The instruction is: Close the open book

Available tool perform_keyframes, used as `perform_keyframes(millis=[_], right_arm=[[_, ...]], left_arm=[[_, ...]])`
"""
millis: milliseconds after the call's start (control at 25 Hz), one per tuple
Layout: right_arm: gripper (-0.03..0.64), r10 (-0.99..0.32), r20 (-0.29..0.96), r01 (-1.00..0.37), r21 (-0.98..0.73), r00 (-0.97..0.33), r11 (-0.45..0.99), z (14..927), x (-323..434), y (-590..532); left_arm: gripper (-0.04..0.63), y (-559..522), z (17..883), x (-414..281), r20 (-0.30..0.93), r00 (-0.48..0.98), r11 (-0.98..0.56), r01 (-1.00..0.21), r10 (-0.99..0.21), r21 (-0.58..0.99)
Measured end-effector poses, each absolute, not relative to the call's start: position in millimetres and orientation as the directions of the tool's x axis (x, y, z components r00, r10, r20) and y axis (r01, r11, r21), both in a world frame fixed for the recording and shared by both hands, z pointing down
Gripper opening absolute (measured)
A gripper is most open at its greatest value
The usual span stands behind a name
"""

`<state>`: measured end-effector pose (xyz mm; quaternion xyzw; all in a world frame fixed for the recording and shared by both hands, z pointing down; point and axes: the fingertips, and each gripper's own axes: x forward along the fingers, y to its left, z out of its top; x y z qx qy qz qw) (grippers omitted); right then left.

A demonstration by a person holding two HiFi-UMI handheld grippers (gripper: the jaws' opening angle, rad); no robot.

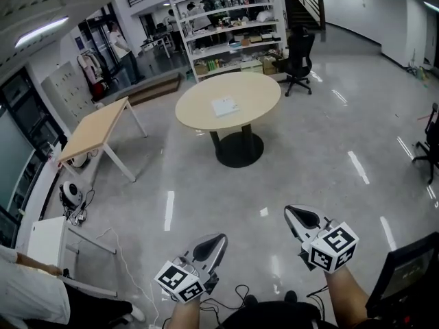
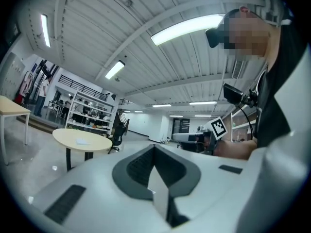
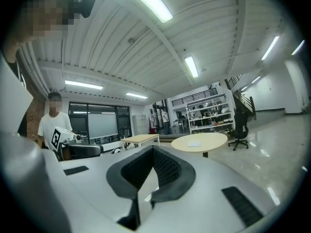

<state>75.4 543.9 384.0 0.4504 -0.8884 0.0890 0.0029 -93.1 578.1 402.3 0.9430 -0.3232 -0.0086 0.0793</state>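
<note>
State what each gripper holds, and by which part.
Nothing is held. The left gripper and right gripper are both shut and empty; the book lies far off on the round table.

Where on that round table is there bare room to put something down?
The round table is bare all around the book lying near its middle. The rectangular table left of it looks bare too. The shelves behind are crowded.
</note>
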Motion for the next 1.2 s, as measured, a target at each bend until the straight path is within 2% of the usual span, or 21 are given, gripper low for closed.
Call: perform_keyframes(millis=[520, 1200], right_arm=[[-0.002, -0.79, 0.089, -0.792, -0.145, -0.607, 0.592, 381, 103, 562], [-0.002, -0.79, 0.073, -0.791, -0.133, -0.609, 0.597, 370, 106, 561]], left_arm=[[-0.002, 585, 397, -60, 0.024, 0.791, -0.781, -0.608, -0.611, 0.145], [-0.002, 585, 393, -67, 0.033, 0.764, -0.754, -0.641, -0.644, 0.145]])
